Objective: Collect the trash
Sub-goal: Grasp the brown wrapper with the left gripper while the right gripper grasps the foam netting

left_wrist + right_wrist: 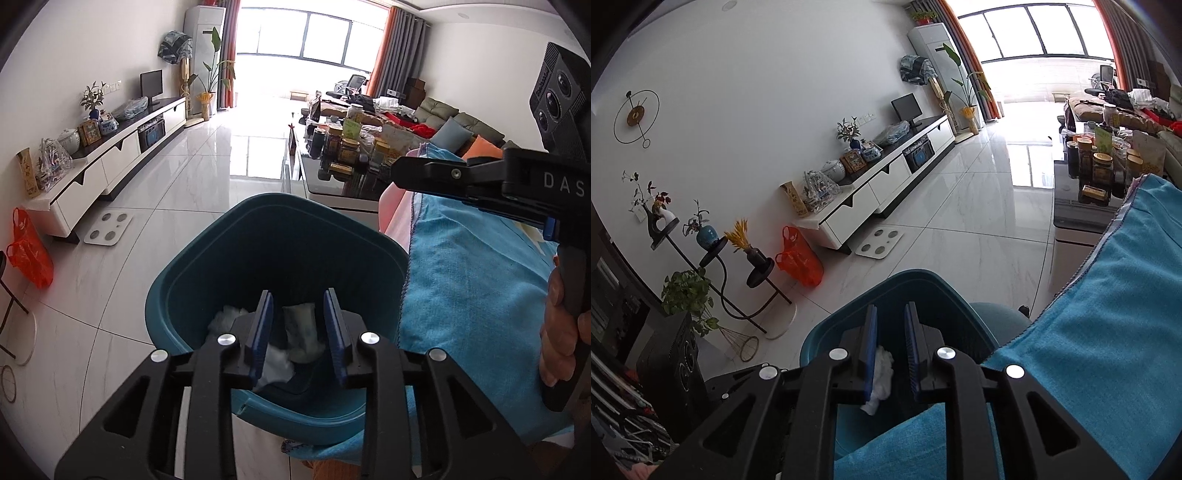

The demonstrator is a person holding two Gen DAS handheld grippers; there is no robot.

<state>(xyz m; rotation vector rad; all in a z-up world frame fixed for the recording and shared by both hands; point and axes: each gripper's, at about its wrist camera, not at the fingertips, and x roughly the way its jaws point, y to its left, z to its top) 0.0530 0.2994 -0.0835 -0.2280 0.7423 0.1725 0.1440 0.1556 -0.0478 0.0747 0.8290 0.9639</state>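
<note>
Both grippers hang over the teal plastic trash bin, pointing down into it. Left gripper: released, jaws apart, nothing pressed; crumpled white tissue wads lie on the bin floor straight below it. Right gripper: jaws parted too, a white tissue scrap sits against its left pad, unclear if stuck or falling. Blue towel-covered worktop is right of the bin. Right gripper's scrap is the nearer.
</note>
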